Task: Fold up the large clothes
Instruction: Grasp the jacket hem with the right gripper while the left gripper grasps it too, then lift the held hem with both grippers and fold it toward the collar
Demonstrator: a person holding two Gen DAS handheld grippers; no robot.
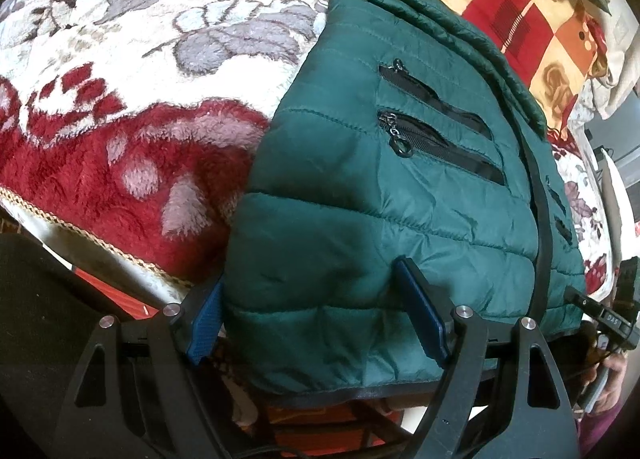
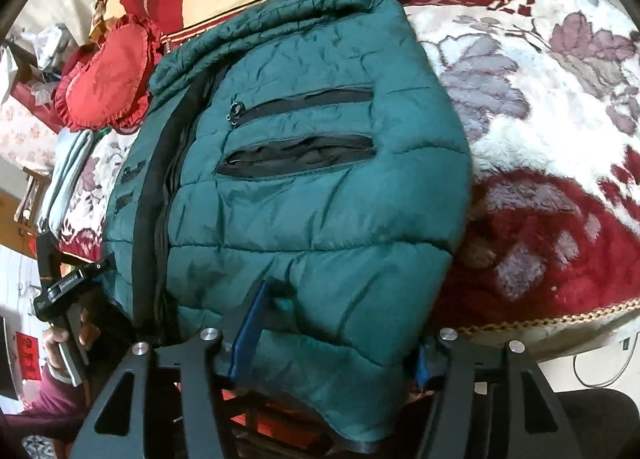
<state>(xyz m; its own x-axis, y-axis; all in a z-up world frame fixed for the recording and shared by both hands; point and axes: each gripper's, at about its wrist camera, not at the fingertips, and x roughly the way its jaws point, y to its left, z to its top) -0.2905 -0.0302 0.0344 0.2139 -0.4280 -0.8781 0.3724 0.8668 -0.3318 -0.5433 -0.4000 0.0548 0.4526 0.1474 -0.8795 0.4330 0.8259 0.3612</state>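
The green puffer jacket (image 1: 384, 187) lies on the floral blanket (image 1: 120, 107), its hem at the bed's near edge. The left gripper (image 1: 316, 319) and right gripper (image 2: 332, 333) each straddle that hem, pads pressing into the padding.

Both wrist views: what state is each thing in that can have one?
Green quilted puffer jacket: lying on the bed, sides folded in, hem gathered in both grippers.
Upper black pocket zipper: closed.
Lower black pocket zipper: open.
Left gripper: shut on the hem.
Right gripper: shut on the hem.
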